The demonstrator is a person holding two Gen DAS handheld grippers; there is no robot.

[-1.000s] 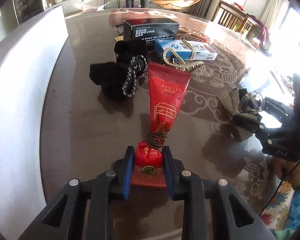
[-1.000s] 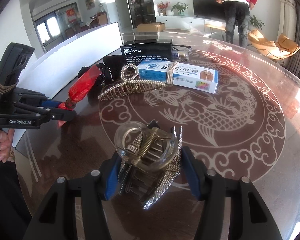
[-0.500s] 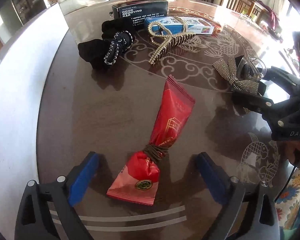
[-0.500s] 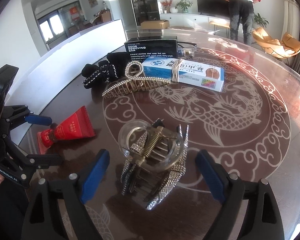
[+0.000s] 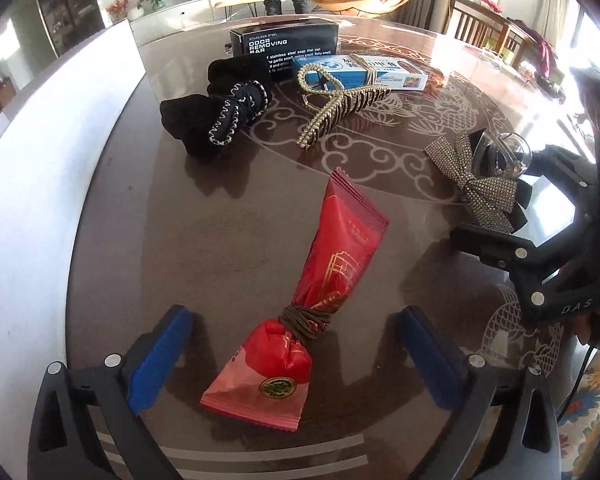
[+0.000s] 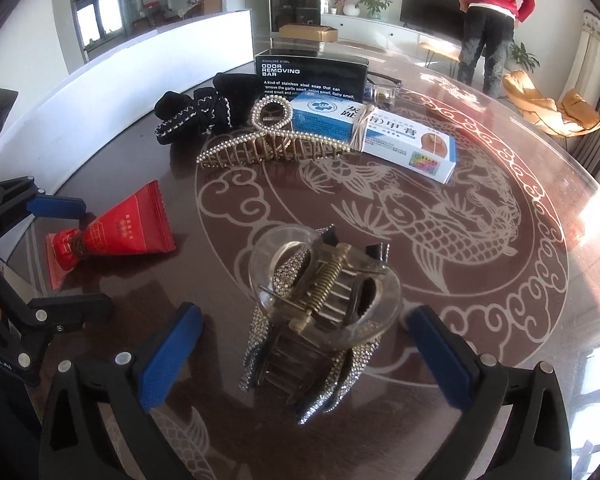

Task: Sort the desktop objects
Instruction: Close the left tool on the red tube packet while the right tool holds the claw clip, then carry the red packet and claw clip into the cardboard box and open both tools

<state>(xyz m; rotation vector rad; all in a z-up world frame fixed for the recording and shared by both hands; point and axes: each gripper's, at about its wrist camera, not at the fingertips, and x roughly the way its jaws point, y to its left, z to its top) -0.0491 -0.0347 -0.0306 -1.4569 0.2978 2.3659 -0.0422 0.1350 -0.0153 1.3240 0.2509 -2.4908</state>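
A red snack packet point(image 5: 340, 256) tied with a brown band lies flat on the dark glass table point(image 5: 172, 216). My left gripper point(image 5: 291, 322) stands open around its lower end, blue pads well clear of it. A clear hair claw with a rhinestone bow point(image 6: 324, 304) rests on the table between the jaws of my right gripper point(image 6: 304, 316). Those jaws are opening and the pads do not touch the claw. In the right wrist view the packet point(image 6: 128, 224) lies at the left.
Further back lie a black fabric hair tie point(image 5: 216, 116), a gold pearl hair claw point(image 5: 336, 108), a black box point(image 5: 284, 46) and a blue box point(image 5: 380, 72). A white board point(image 5: 28, 184) borders the table's left edge. A person point(image 6: 488, 20) stands by the far wall.
The left gripper let go of the red packet, which now lies flat, and opened wide. The right gripper's jaws spread away from the clear hair claw, which stays on the table.
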